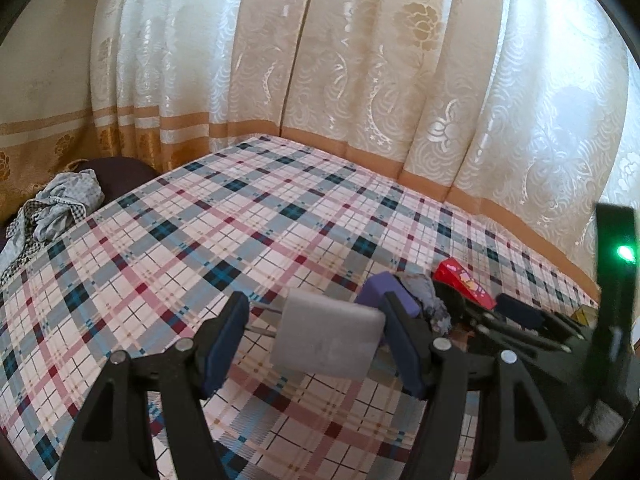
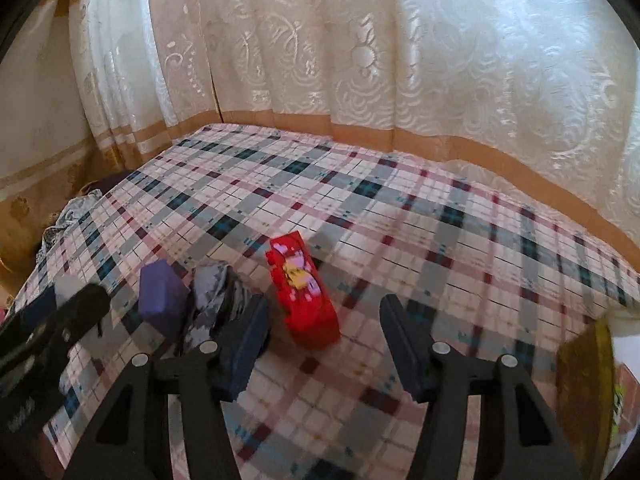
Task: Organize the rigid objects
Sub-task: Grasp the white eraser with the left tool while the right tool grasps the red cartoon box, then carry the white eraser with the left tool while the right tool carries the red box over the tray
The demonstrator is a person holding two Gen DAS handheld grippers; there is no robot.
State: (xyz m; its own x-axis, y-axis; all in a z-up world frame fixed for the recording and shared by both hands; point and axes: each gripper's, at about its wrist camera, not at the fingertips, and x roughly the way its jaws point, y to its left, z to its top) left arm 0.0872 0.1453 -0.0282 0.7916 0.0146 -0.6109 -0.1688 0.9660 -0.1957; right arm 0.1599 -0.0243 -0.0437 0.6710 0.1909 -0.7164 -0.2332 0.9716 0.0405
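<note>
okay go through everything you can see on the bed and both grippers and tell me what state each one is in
Left gripper: open, straddling a flat grey rectangular card; grip unclear.
Right gripper: open, empty.
Red rectangular printed box: lying flat on the plaid sheet, between the right gripper's fingers.
Purple block: resting on the sheet.
Grey crumpled cloth: bunched beside the block.

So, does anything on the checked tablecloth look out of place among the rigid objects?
Yes: a crumpled grey cloth lies between the purple block and the red box. It is soft, not rigid.
</note>
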